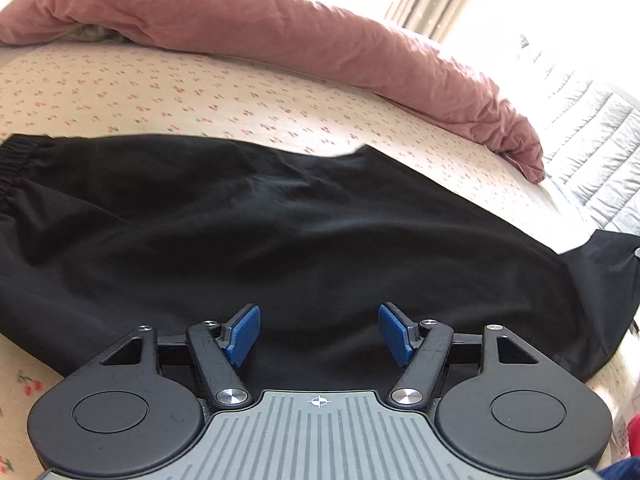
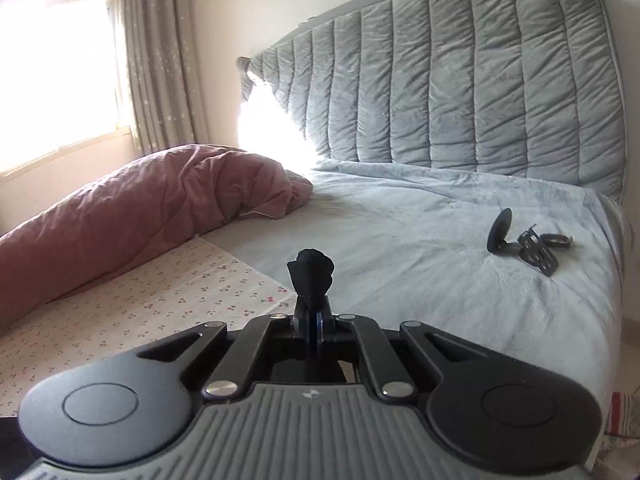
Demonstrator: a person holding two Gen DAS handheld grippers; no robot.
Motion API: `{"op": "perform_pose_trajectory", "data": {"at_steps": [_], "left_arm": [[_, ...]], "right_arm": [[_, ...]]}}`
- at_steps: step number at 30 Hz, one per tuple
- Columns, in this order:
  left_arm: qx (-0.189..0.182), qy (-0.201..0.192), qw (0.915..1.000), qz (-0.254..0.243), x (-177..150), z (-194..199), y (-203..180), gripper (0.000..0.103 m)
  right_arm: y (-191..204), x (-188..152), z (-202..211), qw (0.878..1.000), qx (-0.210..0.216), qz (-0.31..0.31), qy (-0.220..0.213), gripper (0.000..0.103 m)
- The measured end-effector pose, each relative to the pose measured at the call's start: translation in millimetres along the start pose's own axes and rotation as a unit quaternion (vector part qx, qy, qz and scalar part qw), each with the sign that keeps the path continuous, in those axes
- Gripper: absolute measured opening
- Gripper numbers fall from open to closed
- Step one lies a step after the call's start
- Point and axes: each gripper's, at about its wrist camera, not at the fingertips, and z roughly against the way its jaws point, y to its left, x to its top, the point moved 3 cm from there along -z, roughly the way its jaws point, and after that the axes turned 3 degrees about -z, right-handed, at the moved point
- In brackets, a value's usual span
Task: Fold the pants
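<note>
Black pants (image 1: 260, 232) lie spread across the floral sheet (image 1: 160, 92), with the elastic waistband (image 1: 16, 160) at the left and the legs running off to the right. My left gripper (image 1: 319, 330) is open, its blue pads (image 1: 242, 334) hovering over the near edge of the pants, holding nothing. In the right wrist view my right gripper (image 2: 312, 312) is shut on a bunched tuft of the black pants fabric (image 2: 311, 276), which sticks up between the fingers above the bed.
A rolled pink duvet (image 1: 320, 36) lies along the far side of the bed; it also shows in the right wrist view (image 2: 140, 208). A grey quilted headboard (image 2: 460, 80) stands behind a pale blue cover (image 2: 440, 264). A black phone mount (image 2: 524, 244) lies on it.
</note>
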Motion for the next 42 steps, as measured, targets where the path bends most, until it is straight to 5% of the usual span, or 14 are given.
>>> {"op": "perform_pose_trajectory", "data": {"at_steps": [3, 6, 10, 14, 20, 22, 23, 24, 26, 31, 32, 33, 34, 42], "left_arm": [[0.025, 0.001, 0.9984, 0.051, 6, 0, 34, 0.067], [0.001, 0.005, 0.9976, 0.069, 2, -4, 49, 0.067], [-0.005, 0.008, 0.9977, 0.068, 6, 2, 51, 0.067], [-0.013, -0.011, 0.9934, 0.114, 15, 11, 73, 0.067], [-0.026, -0.019, 0.9898, 0.139, 20, 12, 89, 0.067], [-0.033, -0.017, 0.9889, 0.144, 21, 12, 91, 0.067], [-0.035, -0.018, 0.9886, 0.145, 22, 13, 92, 0.067], [-0.036, -0.020, 0.9885, 0.146, 23, 14, 93, 0.067], [-0.040, -0.021, 0.9882, 0.147, 25, 13, 94, 0.067], [-0.061, -0.010, 0.9846, 0.164, 26, 9, 95, 0.067], [-0.069, -0.006, 0.9835, 0.167, 26, 8, 93, 0.067], [-0.078, -0.002, 0.9825, 0.170, 25, 7, 91, 0.067], [-0.088, 0.002, 0.9810, 0.173, 25, 6, 90, 0.067], [-0.183, 0.042, 0.9494, 0.252, 22, -18, 84, 0.068]], "right_arm": [[54, -4, 29, 0.996, 0.058, 0.068, -0.026, 0.005], [104, -16, 55, 0.985, 0.120, 0.122, -0.035, 0.005], [178, -49, 98, 0.955, 0.214, 0.203, -0.034, 0.005], [254, -112, 151, 0.897, 0.313, 0.312, -0.022, 0.005], [309, -246, 214, 0.763, 0.393, 0.513, 0.011, 0.008], [308, -272, 222, 0.734, 0.385, 0.560, 0.003, 0.017], [306, -279, 225, 0.725, 0.377, 0.576, -0.006, 0.033], [303, -282, 227, 0.724, 0.371, 0.581, -0.019, 0.046], [297, -281, 229, 0.725, 0.364, 0.583, -0.033, 0.051], [292, -277, 233, 0.727, 0.365, 0.581, -0.034, 0.050], [295, -280, 236, 0.724, 0.367, 0.583, -0.030, 0.043], [297, -283, 239, 0.721, 0.372, 0.584, -0.022, 0.016], [297, -284, 240, 0.721, 0.373, 0.584, -0.013, 0.002], [303, -269, 272, 0.749, 0.391, 0.530, -0.070, 0.003]]}}
